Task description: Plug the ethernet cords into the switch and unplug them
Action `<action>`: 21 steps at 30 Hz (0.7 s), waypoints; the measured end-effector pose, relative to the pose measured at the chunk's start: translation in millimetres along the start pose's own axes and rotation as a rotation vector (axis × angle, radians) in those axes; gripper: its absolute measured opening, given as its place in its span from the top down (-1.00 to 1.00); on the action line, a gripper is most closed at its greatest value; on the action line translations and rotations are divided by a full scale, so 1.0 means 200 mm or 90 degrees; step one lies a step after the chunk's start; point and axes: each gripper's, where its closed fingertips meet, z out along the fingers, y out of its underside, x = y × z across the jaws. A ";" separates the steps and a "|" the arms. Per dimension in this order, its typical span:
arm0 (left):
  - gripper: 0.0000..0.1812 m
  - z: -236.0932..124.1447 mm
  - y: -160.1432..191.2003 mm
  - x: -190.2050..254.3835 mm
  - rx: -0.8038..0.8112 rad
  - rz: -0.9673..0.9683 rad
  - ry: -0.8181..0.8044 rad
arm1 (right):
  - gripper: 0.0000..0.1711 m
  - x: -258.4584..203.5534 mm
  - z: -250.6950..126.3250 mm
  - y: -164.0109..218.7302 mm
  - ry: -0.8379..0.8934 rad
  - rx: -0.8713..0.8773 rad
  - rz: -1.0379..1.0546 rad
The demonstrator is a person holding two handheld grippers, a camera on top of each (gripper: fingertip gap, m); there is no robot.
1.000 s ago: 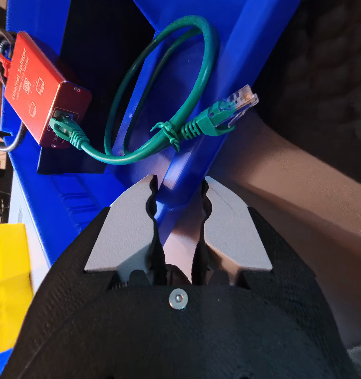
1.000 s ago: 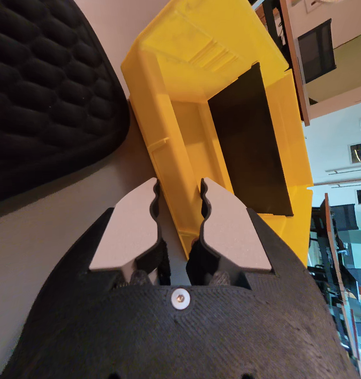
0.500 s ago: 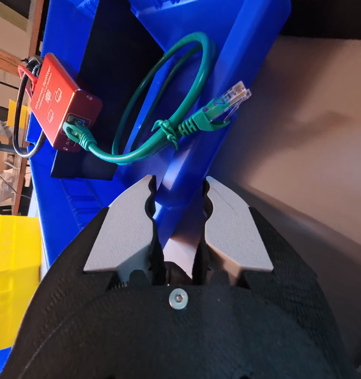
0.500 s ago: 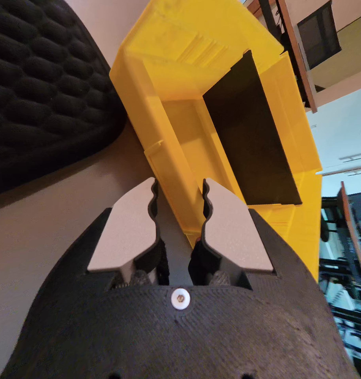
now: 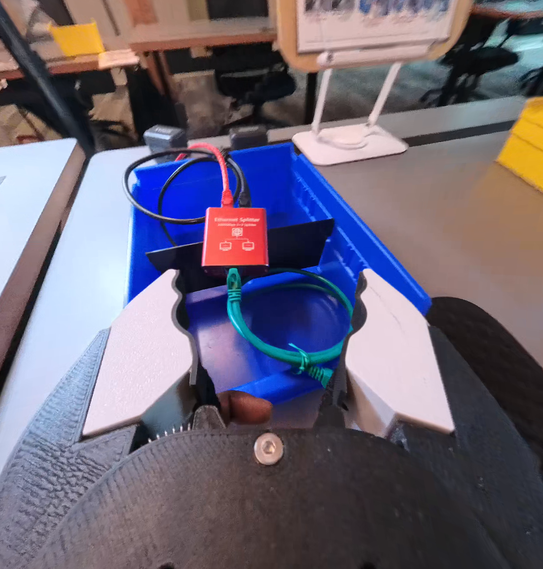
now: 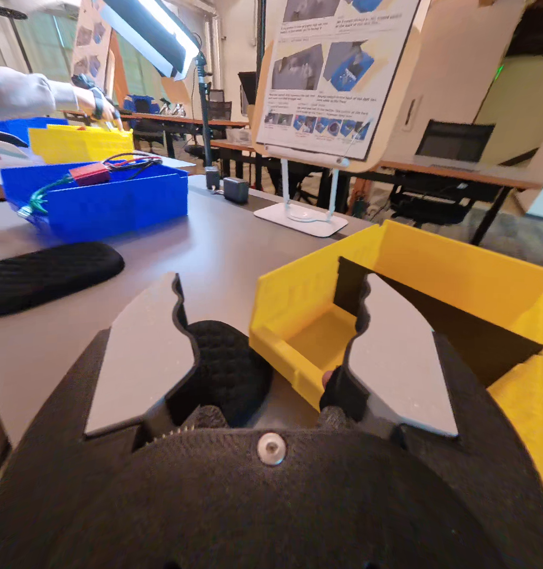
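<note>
Left hand-held gripper (image 5: 268, 326) released, jaws wide, lined up over the blue bin (image 5: 322, 197) for a straight reach. Red switch (image 5: 235, 236) at 12 o'clock, propped on the black divider (image 5: 298, 243) so its ports face me. Green cord (image 5: 257, 341): one end plugged in, free end at 5 o'clock, half hidden by the finger. Right hand-held gripper (image 6: 270, 331) also released, idle over the yellow bin (image 6: 448, 271) on the surface (image 6: 220, 246).

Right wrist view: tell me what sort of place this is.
Probably a lab or workshop: long rows of worktables, plastic blue parts bin and yellow parts bin, and a printed instruction board on a white stand.
</note>
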 end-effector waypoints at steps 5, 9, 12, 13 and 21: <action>-0.13 0.21 0.09 -0.08 -0.163 0.034 -0.069 | -0.31 -0.04 0.02 0.01 0.004 -0.045 -0.034; -0.13 0.36 0.14 -0.12 -0.239 0.042 -0.062 | -0.25 -0.02 0.01 0.01 0.024 -0.034 -0.062; -0.13 0.42 0.21 -0.16 -0.285 0.038 -0.071 | -0.20 0.00 0.00 0.01 0.037 -0.026 -0.063; -0.11 0.43 0.23 -0.16 -0.297 0.038 -0.073 | -0.18 0.01 0.00 0.01 0.040 -0.024 -0.063; 0.08 0.47 0.21 -0.18 -0.216 0.052 -0.098 | -0.11 0.04 0.01 0.05 0.055 -0.032 -0.075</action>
